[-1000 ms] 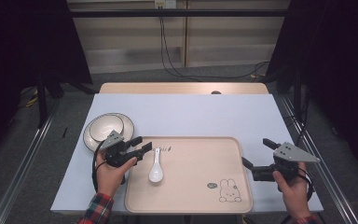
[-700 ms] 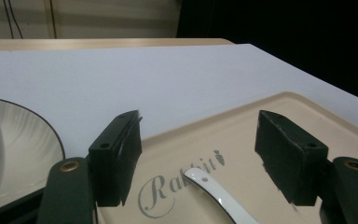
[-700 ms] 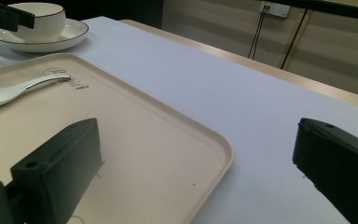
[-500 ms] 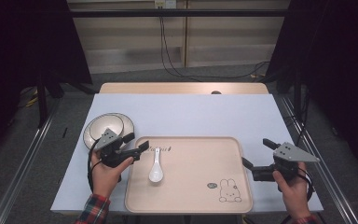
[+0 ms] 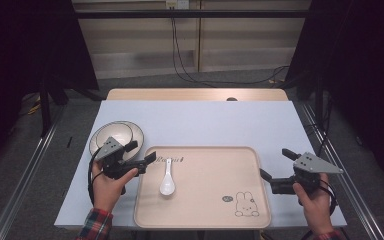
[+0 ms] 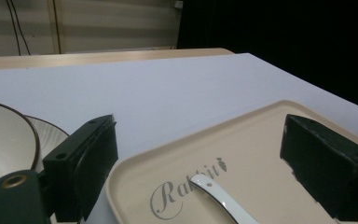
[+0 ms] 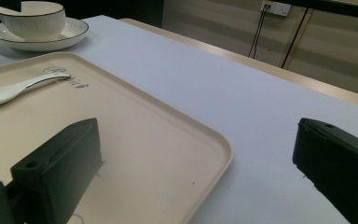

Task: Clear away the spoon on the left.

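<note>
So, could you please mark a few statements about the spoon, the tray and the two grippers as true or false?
1. The white spoon lies on the beige tray. True.
2. The left gripper is clamped on the spoon. False: its jaws have just been opening and stand apart with nothing pressed between them; the spoon lies loose on the tray.
3. The bowl stands on the tray. False: it sits on a plate on the table beside the tray.
4. The right gripper is open at the tray's right edge. True.
</note>
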Demonstrator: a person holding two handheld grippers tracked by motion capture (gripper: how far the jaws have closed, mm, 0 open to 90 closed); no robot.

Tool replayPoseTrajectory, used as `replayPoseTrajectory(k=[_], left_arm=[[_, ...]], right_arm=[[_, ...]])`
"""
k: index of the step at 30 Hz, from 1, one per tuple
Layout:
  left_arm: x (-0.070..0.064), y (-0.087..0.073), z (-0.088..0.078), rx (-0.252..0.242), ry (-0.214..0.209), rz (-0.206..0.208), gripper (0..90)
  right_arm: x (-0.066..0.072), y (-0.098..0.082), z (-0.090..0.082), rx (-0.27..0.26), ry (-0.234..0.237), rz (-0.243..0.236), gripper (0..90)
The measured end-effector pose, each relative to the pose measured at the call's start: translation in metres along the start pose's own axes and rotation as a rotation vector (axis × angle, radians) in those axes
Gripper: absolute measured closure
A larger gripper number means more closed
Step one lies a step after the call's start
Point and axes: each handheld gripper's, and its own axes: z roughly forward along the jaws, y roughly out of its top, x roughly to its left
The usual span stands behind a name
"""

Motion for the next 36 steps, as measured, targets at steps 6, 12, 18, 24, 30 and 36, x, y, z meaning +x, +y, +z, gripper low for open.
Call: replayPoseTrajectory(k=[6, 12, 18, 24, 30, 36], left_arm=[[0.003, 0.003, -0.007, -0.004, -0.002, 0.017, 6.0], [0.006, 0.004, -0.013, -0.001, -0.006, 0.044, 3.1], [0.008, 0.006, -0.018, -0.002, 0.003, 0.068, 1.7], [0.011, 0.006, -0.025, -0.006, -0.016, 0.076, 1.5], [0.014, 0.006, -0.03, -0.006, -0.009, 0.073, 1.6], [0.02, 0.006, -0.038, 0.0, 0.002, 0.085, 1.9]], right_arm=[[-0.001, 0.0, -0.001, 0.001, 0.005, 0.002, 0.7], [-0.001, 0.0, -0.002, 0.004, -0.002, 0.002, 0.6], [-0.002, 0.0, -0.002, 0.002, -0.006, 0.0, 0.7], [-0.002, 0.0, -0.002, 0.0, -0.003, 0.004, 0.7], [-0.002, 0.0, -0.002, 0.001, -0.002, 0.003, 0.7], [-0.003, -0.001, -0.002, 0.002, -0.002, 0.006, 0.7]])
